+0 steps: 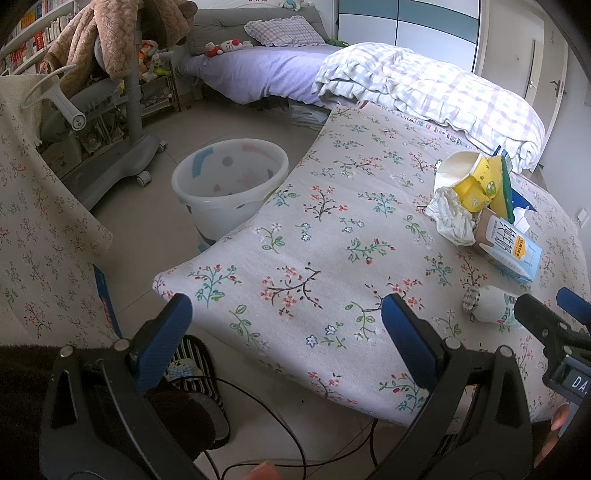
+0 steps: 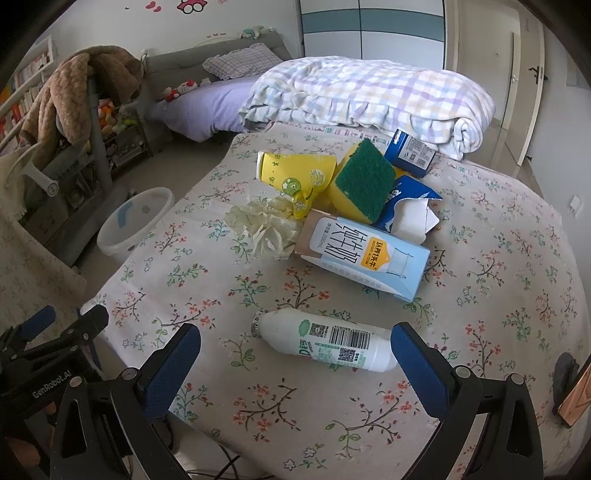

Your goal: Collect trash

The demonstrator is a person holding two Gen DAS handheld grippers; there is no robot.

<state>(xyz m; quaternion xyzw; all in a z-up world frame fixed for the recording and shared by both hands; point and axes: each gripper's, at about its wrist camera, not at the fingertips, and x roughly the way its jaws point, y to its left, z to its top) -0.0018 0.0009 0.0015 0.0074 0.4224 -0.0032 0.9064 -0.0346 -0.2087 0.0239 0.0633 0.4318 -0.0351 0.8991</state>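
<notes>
Trash lying heaped on a floral-clothed table, both grippers spread wide and holding nothing.

Left wrist: left gripper (image 1: pixel 286 317) hovering over the table (image 1: pixel 295 236) edge, jaws gaping; translucent plastic bin (image 1: pixel 229 181) standing on the floor just beside it. Right wrist: right gripper (image 2: pixel 295 349) hanging with jaws parted either side of a smooth white bottle (image 2: pixel 325 345) lying flat; beyond, boxy milk carton (image 2: pixel 364 254), crumpled tissue (image 2: pixel 266 229), yellow paper cup (image 2: pixel 295 171), rough green sponge (image 2: pixel 364 181) lying clustered.

Floral tablecloth (image 2: pixel 498 258), plaid quilt (image 2: pixel 369 92) on purple bed (image 1: pixel 258 70), brown blanket (image 1: pixel 110 33) over chair
</notes>
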